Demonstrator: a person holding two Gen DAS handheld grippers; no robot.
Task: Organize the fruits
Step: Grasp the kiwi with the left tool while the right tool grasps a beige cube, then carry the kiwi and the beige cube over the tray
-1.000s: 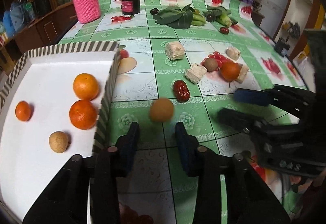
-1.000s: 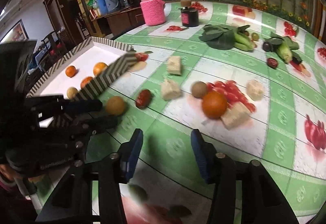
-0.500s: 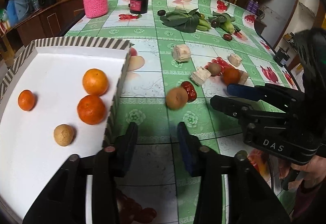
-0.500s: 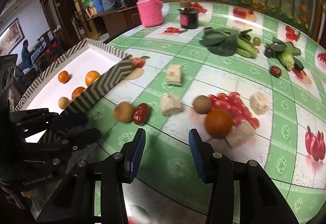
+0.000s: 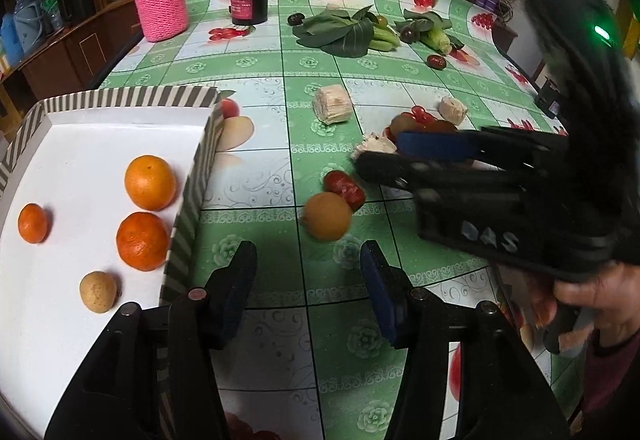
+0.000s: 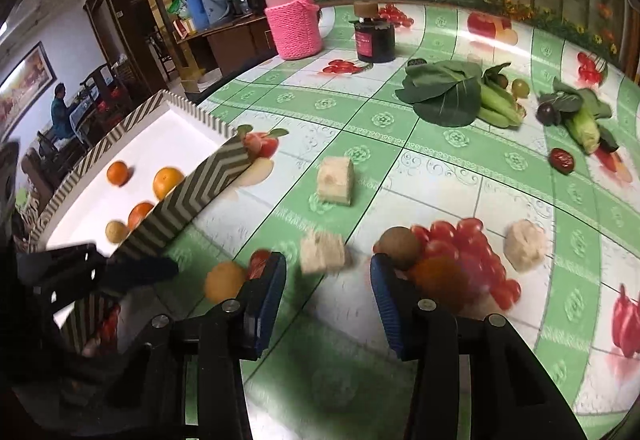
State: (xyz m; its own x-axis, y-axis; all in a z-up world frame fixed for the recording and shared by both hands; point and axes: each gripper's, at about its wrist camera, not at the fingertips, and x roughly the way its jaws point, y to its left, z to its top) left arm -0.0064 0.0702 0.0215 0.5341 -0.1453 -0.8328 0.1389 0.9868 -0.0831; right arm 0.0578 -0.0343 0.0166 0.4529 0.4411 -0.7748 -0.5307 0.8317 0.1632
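Observation:
A white tray with striped walls [image 5: 192,180] holds three oranges [image 5: 150,182] and a small tan fruit [image 5: 98,291]; it also shows in the right wrist view [image 6: 192,196]. A loose orange-tan fruit [image 5: 326,215] lies on the table next to a red date [image 5: 345,189], just ahead of my open, empty left gripper [image 5: 308,276]. My right gripper [image 6: 328,280] is open and empty, with a beige block [image 6: 322,253] between its fingertips, a brown kiwi [image 6: 398,247] and a blurred orange [image 6: 442,276] by its right finger [image 6: 384,284].
Beige blocks [image 6: 336,180] and a pale lump [image 6: 524,245] lie mid-table. Leafy greens [image 6: 444,92], corn [image 6: 584,128], dark fruits [image 6: 546,113] and a date [image 6: 562,162] lie at the back. A pink-sleeved jar [image 6: 292,24] and dark jar [image 6: 374,38] stand far back.
Both grippers have opened wider. My right gripper has moved forward over the beige block. The left gripper sits closer to the loose fruit, which has shifted beside the date.

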